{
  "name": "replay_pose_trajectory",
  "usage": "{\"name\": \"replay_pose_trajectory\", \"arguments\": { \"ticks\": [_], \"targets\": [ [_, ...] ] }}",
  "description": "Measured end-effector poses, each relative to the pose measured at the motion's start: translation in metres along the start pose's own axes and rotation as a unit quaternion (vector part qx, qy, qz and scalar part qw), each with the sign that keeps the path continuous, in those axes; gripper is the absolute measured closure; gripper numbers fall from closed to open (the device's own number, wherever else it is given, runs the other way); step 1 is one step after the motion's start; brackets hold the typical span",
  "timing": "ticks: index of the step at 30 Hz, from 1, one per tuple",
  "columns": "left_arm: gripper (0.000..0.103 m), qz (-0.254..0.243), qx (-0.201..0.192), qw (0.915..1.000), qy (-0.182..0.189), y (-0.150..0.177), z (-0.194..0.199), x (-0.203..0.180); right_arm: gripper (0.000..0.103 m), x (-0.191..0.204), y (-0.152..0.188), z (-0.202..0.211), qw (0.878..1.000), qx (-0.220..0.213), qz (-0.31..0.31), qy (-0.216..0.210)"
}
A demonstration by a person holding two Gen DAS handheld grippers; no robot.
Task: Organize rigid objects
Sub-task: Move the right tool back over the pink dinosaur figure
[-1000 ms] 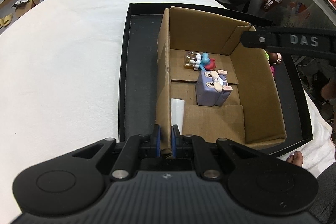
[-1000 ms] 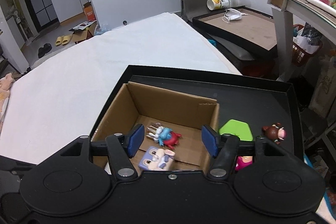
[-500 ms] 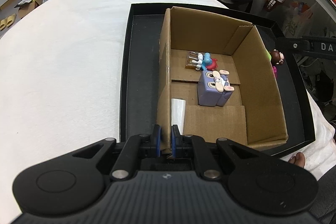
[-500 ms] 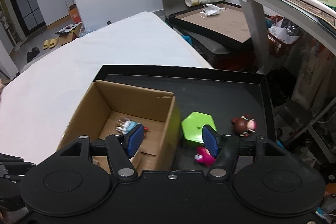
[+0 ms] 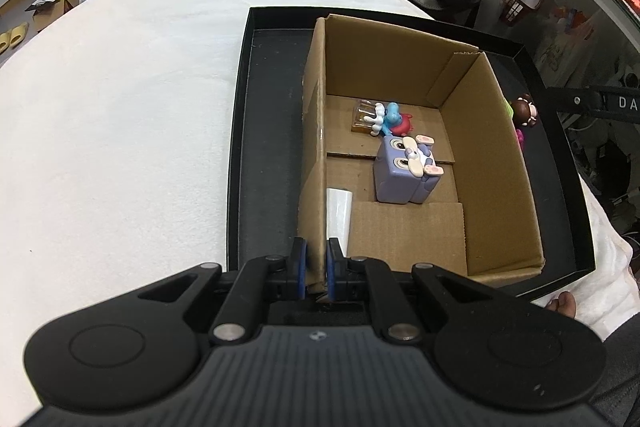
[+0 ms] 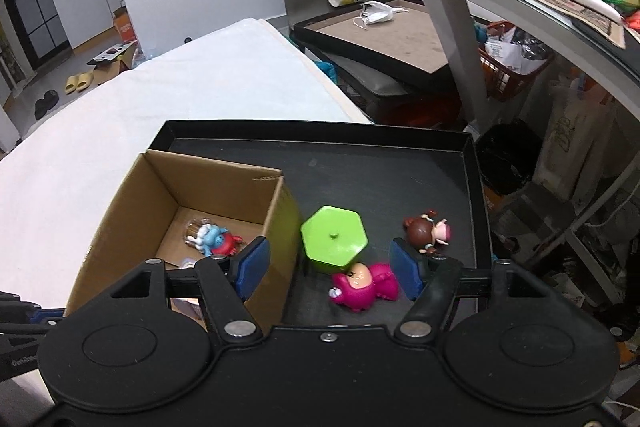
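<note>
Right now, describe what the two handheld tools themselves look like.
Both are matte black plastic. The left tool has a ribbed grey-black top, two round housings, silver pivot screws and blue pads. The right tool is built the same, with larger blue pads. White "DA" lettering marks the right tool's side in the left view.
</note>
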State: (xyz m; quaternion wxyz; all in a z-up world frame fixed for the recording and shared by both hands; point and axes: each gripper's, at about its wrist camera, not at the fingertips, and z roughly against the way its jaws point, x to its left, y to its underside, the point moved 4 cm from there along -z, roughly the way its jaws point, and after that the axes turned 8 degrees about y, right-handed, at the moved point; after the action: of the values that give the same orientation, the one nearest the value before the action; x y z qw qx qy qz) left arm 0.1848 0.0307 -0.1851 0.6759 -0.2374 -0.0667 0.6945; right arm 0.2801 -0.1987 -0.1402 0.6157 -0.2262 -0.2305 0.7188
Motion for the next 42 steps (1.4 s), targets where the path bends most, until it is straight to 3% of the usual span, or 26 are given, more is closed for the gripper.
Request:
{"name": "replay_pose_trajectory", "arguments": {
  "ticks": [18,42],
  "targets": [
    [0.094,0.005,-0.001,0.9999,0.015,0.000,0.000,0.005,0.037,-0.029,0.006,-0.017,0.999,0.036,-0.015,0.022],
    [0.093,0.012,0.000,0.9996,0.027,-0.001,-0.001,0.007,0.037,-0.048,0.010,-0.056,0.994,0.087,-0.064,0.010]
  ]
}}
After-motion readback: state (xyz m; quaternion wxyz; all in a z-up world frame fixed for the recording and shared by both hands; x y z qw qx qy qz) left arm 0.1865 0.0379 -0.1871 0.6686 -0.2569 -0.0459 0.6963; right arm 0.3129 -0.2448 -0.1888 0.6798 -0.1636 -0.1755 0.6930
